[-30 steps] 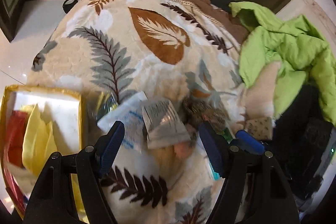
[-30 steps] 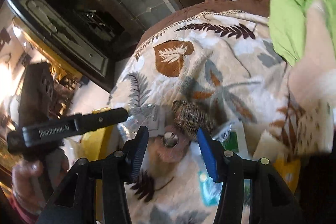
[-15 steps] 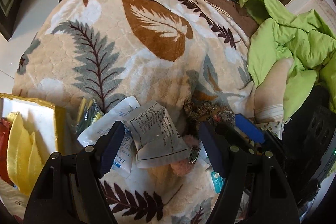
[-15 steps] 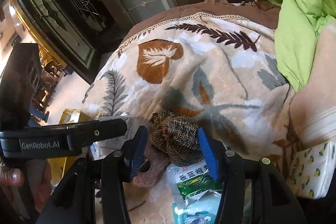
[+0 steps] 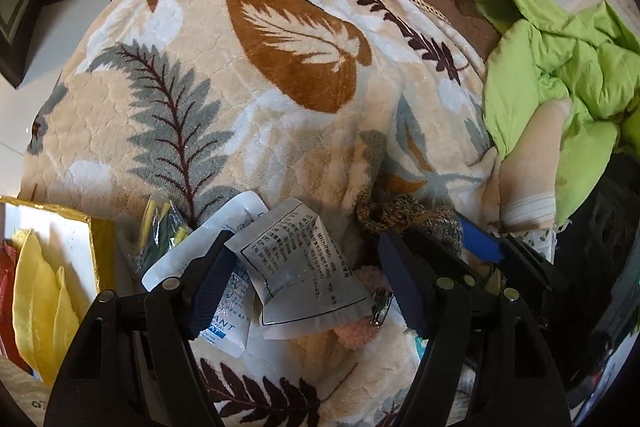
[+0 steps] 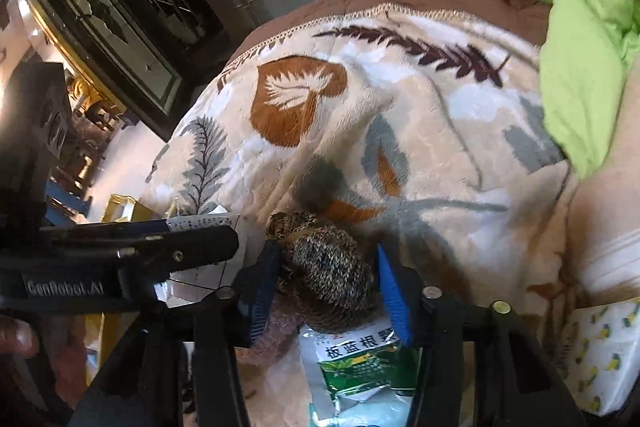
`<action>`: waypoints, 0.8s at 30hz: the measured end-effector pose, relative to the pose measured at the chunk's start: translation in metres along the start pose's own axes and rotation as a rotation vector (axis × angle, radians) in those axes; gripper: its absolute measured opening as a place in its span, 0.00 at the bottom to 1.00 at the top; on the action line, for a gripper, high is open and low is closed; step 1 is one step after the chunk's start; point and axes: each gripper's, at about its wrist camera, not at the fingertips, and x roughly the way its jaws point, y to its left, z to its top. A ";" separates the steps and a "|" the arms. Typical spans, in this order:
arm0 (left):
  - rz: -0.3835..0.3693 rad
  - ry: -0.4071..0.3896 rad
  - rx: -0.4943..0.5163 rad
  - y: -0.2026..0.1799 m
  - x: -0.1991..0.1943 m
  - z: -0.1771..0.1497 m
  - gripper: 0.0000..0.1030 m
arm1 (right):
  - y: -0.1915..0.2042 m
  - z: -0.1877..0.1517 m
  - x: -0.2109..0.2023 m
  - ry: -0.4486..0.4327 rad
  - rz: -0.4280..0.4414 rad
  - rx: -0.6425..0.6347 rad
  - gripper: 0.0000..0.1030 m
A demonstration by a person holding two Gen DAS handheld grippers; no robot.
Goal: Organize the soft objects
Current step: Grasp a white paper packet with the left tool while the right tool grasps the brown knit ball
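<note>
A brown speckled knitted bundle (image 6: 328, 275) lies on the leaf-patterned blanket (image 6: 420, 131). My right gripper (image 6: 326, 291) is open and straddles it, one blue pad on each side. In the left wrist view the same knitted bundle (image 5: 400, 215) sits just ahead of the right gripper's blue fingers (image 5: 480, 243). My left gripper (image 5: 306, 281) is open over a clear printed sachet (image 5: 304, 267), with a white pouch (image 5: 224, 287) under its left finger. A pink fuzzy item (image 5: 356, 331) lies partly hidden below the sachet.
A yellow box (image 5: 96, 243) holding yellow cloth stands at the left. A green quilt (image 5: 560, 87) is heaped at the right. A green sachet (image 6: 360, 359) and a printed tissue pack (image 6: 600, 355) lie near the right gripper. A hand (image 6: 16, 335) holds the left gripper.
The right gripper has moved forward until the knitted bundle sits between its pads. The left gripper has closed in on the sachets. Both stay open.
</note>
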 end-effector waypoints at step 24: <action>-0.124 -0.140 0.062 0.008 -0.073 -0.039 0.30 | -0.001 -0.025 -0.076 -0.102 0.178 0.179 0.36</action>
